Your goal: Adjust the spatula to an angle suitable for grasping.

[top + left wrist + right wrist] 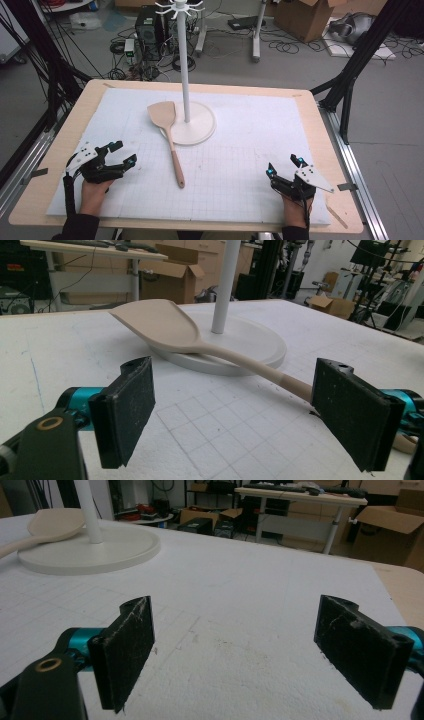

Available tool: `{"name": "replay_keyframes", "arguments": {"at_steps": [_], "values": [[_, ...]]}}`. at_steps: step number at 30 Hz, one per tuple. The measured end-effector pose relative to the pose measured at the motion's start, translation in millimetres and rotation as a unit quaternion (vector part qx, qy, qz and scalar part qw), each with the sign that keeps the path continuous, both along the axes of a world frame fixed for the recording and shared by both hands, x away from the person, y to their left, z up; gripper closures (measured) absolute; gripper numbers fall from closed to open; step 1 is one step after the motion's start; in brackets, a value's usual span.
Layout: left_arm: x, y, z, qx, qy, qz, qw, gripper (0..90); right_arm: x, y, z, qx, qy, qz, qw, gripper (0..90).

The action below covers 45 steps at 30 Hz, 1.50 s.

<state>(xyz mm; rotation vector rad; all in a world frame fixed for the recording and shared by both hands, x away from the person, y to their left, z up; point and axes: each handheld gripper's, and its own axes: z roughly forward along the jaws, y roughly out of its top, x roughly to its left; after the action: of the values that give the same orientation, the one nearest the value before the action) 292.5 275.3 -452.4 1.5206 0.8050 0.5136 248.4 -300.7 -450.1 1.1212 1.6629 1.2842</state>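
Wooden spatula (169, 137) unlabelled against white stand base (200, 131); left tool (121, 153), right tool (285, 166) released.

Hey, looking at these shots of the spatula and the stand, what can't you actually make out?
- Spatula handle end: left gripper view, behind that gripper's jaw.
- Stand hooks: high view, cut off by the top edge.
- Spatula blade underside: resting on the stand's base, contact hidden.

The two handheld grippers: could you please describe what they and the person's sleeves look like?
Both the left gripper and the right gripper are black, with teal fittings behind flat, rough black pads. Each carries a grey three-cornered plate and trails a black cable. The sleeves are dark.
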Motion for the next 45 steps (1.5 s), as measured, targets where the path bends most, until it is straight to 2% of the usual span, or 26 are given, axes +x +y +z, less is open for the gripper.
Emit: {"name": "replay_keyframes", "arguments": {"at_steps": [9,12,14,15,16,18,22,25,27,31,37,42,43,44,45], "values": [[0.5,-0.7,0.2,0.003,0.003,0.0,1.0,18.4,1.3,0.0,0.3,0.001,0.006,0.002,1.0,15.5],[0.6,-0.4,0.3,0.003,0.002,0.0,1.0,18.7,4.8,2.3,0.8,-0.015,0.02,0.005,0.9997,15.7],[0.7,-0.1,0.2,0.002,0.001,-0.001,1.0,18.7,8.4,5.4,1.7,-0.032,0.039,0.001,0.9987,15.9],[0.6,0.4,0.0,-0.004,0.002,-0.004,1.0,18.6,11.2,6.8,2.3,-0.029,0.056,0.007,0.998,15.9],[0.6,0.4,0.0,-0.004,0.002,-0.004,1.0,18.6,13.8,8.0,3.0,-0.016,0.07,0.014,0.9973,15.9],[0.2,0.7,0.0,-0.004,-0.001,-0.007,1.0,18.6,15.1,14.9,5.7,0.017,0.069,0.025,0.9972,15.8],[0.5,1.2,0.0,-0.004,0.001,-0.011,0.9999,18.6,21.0,48.7,19.3,0.012,0.075,0.05,0.9958,15.8],[1.4,2.2,-0.2,-0.009,0.003,-0.012,0.9999,18.5,31.3,79.6,30.4,0.005,0.078,0.073,0.9943,15.9],[1.7,2.7,-0.2,-0.01,0.004,-0.015,0.9998,18.5,38.8,102.9,38.3,0.003,0.082,0.093,0.9922,16.0],[1.4,2.8,-0.4,-0.015,0.002,-0.016,0.9998,18.6,52.6,137.1,46.3,0.004,0.092,0.114,0.9893,17.8],[1.6,4.2,-0.5,-0.016,0.003,-0.019,0.9997,18.6,69.3,185.1,48.0,-0.007,0.099,0.151,0.9835,20.7],[1.5,4.3,-0.6,-0.021,0.003,-0.02,0.9996,18.6,81.4,219.2,38.3,-0.026,0.124,0.181,0.9752,24.3],[1.5,4.5,-0.6,-0.021,0.003,-0.02,0.9996,18.6,81.4,219.2,38.3,-0.026,0.124,0.181,0.9752,24.3],[1.5,4.5,-0.7,-0.021,0.003,-0.02,0.9996,18.6,83.4,225.3,35.9,-0.028,0.129,0.186,0.9736,24.9],[1.4,4.6,-0.7,-0.022,0.003,-0.02,0.9995,18.6,86.9,237.1,31.6,-0.034,0.136,0.196,0.9705,26.9]]}}
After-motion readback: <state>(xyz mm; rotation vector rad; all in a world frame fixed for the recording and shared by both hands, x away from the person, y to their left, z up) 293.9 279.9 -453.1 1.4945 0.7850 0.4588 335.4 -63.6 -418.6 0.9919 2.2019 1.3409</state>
